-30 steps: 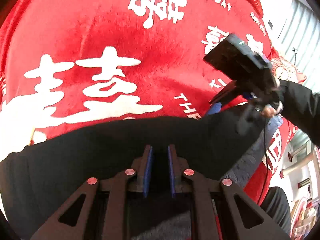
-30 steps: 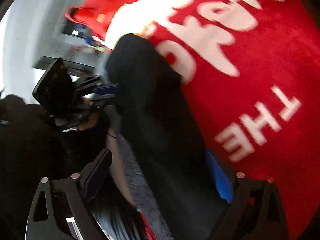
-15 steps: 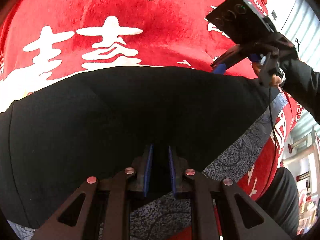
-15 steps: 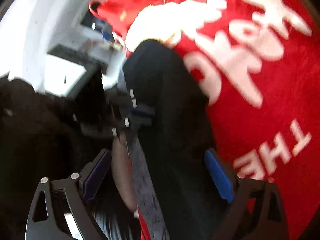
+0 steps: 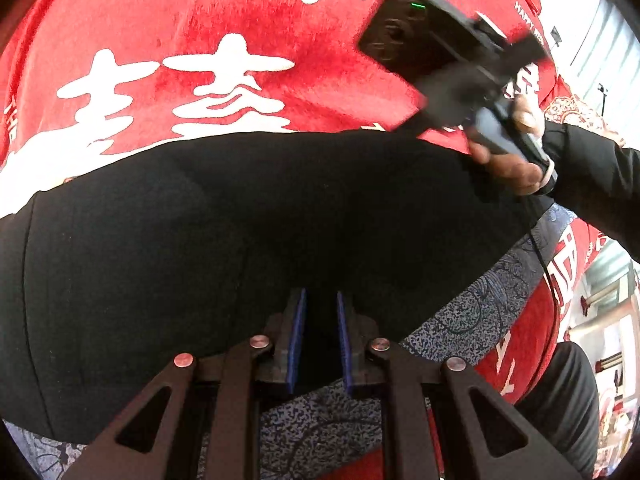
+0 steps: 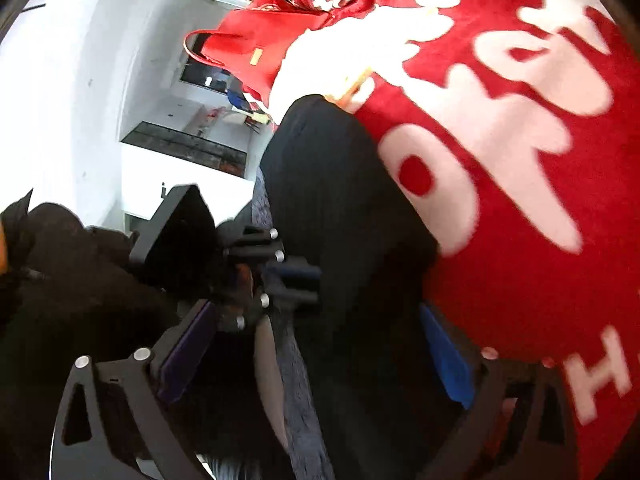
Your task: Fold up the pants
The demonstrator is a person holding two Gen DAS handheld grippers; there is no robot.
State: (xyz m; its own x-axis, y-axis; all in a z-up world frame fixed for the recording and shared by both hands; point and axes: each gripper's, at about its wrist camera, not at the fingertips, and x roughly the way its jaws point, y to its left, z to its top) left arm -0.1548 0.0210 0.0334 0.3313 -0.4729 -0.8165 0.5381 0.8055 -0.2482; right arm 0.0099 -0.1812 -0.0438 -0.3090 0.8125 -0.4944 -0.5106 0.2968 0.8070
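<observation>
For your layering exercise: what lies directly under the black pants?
A blue-grey patterned cloth shows beneath the black pants, over the red blanket. How far that cloth reaches underneath is covered.

Pretty bright, even light, maybe daylight from the washed-out white corner. Heavy fisheye bending with dark vignette edges. The right wrist view is smeared by motion blur, left one's sharper.

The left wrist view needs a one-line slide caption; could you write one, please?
Left gripper pinches the black pants on a red blanket; the right gripper hovers at their far edge.
</observation>
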